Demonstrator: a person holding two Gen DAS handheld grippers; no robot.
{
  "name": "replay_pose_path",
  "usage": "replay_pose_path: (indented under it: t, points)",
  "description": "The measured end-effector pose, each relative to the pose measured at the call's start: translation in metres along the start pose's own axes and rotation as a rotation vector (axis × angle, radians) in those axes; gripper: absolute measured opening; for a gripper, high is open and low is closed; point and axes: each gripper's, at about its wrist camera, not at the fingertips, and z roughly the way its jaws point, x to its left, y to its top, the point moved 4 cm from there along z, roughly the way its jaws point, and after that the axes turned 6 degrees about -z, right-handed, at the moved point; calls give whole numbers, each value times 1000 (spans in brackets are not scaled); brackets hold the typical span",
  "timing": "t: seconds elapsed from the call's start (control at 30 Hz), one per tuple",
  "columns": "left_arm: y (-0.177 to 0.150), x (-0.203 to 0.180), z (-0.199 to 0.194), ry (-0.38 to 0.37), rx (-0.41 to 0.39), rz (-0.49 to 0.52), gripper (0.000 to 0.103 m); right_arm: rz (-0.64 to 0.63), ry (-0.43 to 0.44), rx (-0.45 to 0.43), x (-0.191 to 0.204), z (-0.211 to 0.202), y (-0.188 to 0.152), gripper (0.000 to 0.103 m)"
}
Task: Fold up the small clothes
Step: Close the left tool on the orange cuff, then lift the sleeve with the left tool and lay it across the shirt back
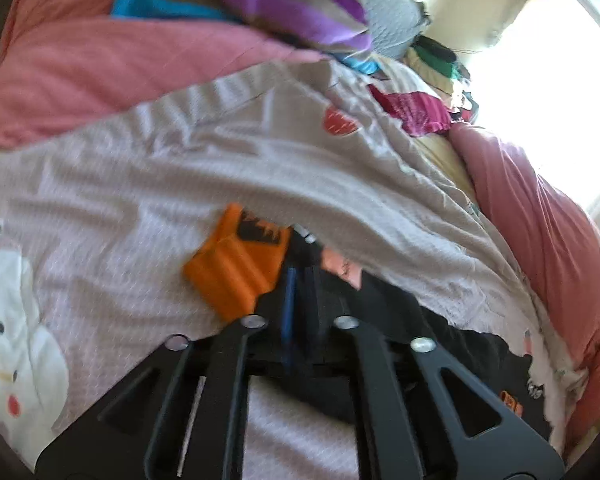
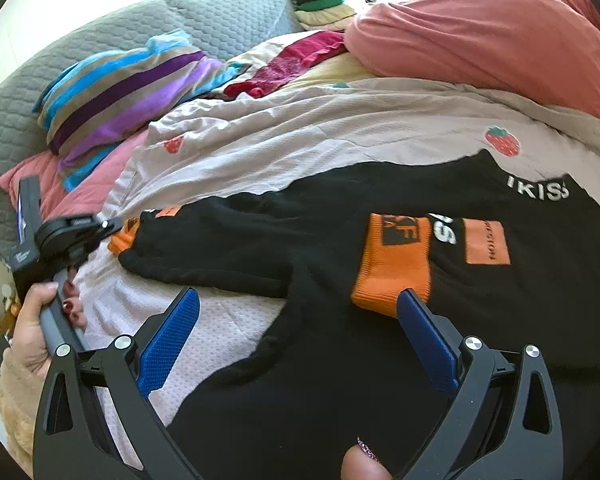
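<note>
A black sweatshirt [image 2: 320, 264] with orange cuffs and white lettering lies spread on the bed. Its right sleeve is folded across the chest, with the orange cuff [image 2: 396, 260] lying on the body. My right gripper [image 2: 296, 340] is open just above the sweatshirt's lower part, blue pads wide apart. My left gripper [image 1: 300, 280] is shut on the other sleeve's orange cuff [image 1: 240, 260] at the sweatshirt's left side; it also shows in the right wrist view [image 2: 112, 236], held in a hand.
A beige strawberry-print duvet [image 2: 300, 132] covers the bed. A striped purple and blue pillow [image 2: 124, 92], a grey quilted pillow [image 2: 204, 16], a pink blanket [image 2: 500, 36] and a pile of coloured clothes [image 2: 300, 60] lie behind the sweatshirt.
</note>
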Motion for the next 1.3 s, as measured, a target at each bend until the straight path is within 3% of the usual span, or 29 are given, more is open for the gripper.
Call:
replay_pose_path:
  t: [0.03, 0.13, 0.23, 0.4, 0.5, 0.57, 0.67, 0.8, 1.03, 1.3]
  points:
    - [-1, 8, -1, 8, 18, -23, 22, 7, -1, 0, -2, -1, -1, 98]
    - [-3, 24, -3, -25, 64, -88, 30, 20, 4, 6, -4, -2, -5, 98]
    - [-5, 32, 0, -38, 96, -134, 46, 24, 14, 9, -2, -3, -9, 98]
    - [-5, 34, 24, -73, 136, -209, 46, 12, 32, 17, 5, 1, -11, 98]
    - [-3, 32, 37, -49, 116, -222, 38, -12, 34, 23, 13, 9, -6, 98]
    - [-3, 31, 41, -33, 109, -215, 21, -26, 32, 26, 17, 15, -3, 98]
    - [-2, 32, 41, -57, 108, -234, 7, -30, 32, 30, 19, 21, 1, 98]
    - [2, 18, 24, -78, 50, -167, 6, -22, 35, 22, 17, 18, 0, 98]
    - [-2, -21, -25, -213, -55, -45, 5, 35, -1, 2, -7, -2, -9, 98]
    - [-24, -74, -55, -342, -88, 112, 3, 101, -49, -38, -40, -31, -15, 98]
